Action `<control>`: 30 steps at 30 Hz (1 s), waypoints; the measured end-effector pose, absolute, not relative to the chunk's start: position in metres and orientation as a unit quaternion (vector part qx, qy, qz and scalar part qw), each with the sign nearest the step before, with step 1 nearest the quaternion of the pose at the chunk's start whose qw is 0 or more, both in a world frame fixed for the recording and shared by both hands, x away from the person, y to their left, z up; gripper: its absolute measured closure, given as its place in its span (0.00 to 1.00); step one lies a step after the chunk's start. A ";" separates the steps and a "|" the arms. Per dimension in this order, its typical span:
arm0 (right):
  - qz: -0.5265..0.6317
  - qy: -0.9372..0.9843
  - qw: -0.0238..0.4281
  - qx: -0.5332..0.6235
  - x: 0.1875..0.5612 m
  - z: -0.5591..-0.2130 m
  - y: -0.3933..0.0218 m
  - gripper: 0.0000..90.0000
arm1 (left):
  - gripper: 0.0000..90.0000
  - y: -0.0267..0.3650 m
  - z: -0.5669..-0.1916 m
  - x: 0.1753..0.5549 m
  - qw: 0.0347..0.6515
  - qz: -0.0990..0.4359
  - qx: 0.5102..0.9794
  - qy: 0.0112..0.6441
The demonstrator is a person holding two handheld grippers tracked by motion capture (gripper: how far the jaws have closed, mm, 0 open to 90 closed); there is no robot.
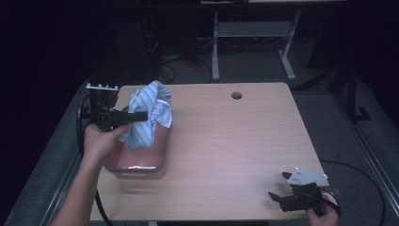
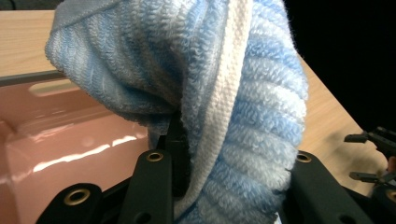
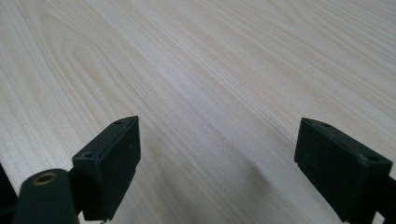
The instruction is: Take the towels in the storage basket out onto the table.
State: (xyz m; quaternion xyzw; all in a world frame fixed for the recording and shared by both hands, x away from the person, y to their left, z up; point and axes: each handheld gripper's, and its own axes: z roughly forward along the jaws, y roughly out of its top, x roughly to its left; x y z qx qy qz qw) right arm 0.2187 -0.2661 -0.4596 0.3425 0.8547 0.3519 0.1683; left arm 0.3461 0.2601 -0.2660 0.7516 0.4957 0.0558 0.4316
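Over tub's (image 1: 162, 162) far edge, L gripper (image 1: 141, 116) clamps towel (image 1: 150, 113); table (image 1: 235, 141) bare rightward.

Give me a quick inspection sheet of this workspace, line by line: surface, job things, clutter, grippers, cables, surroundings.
Surface: wooden table, round hole near the far edge.
Job's things: blue striped towel held above the pink bin at the table's left.
Clutter: nothing seen.
Grippers: left gripper shut on the towel; right gripper open, low over the table's near right corner.
Cables: black cable trails right of the table.
Surroundings: dark room, grey desk frame behind.
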 end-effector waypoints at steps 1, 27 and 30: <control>0.352 0.854 0.168 0.344 0.218 -0.460 -0.266 0.15 | 0.74 0.258 -0.265 0.347 0.431 0.054 0.753 0.494; 0.359 0.849 0.167 0.350 0.218 -0.457 -0.267 0.15 | 0.74 0.189 -0.268 0.364 0.434 0.022 0.778 0.453; 0.358 0.849 0.167 0.350 0.218 -0.457 -0.268 0.15 | 0.74 0.182 -0.269 0.366 0.432 0.020 0.781 0.451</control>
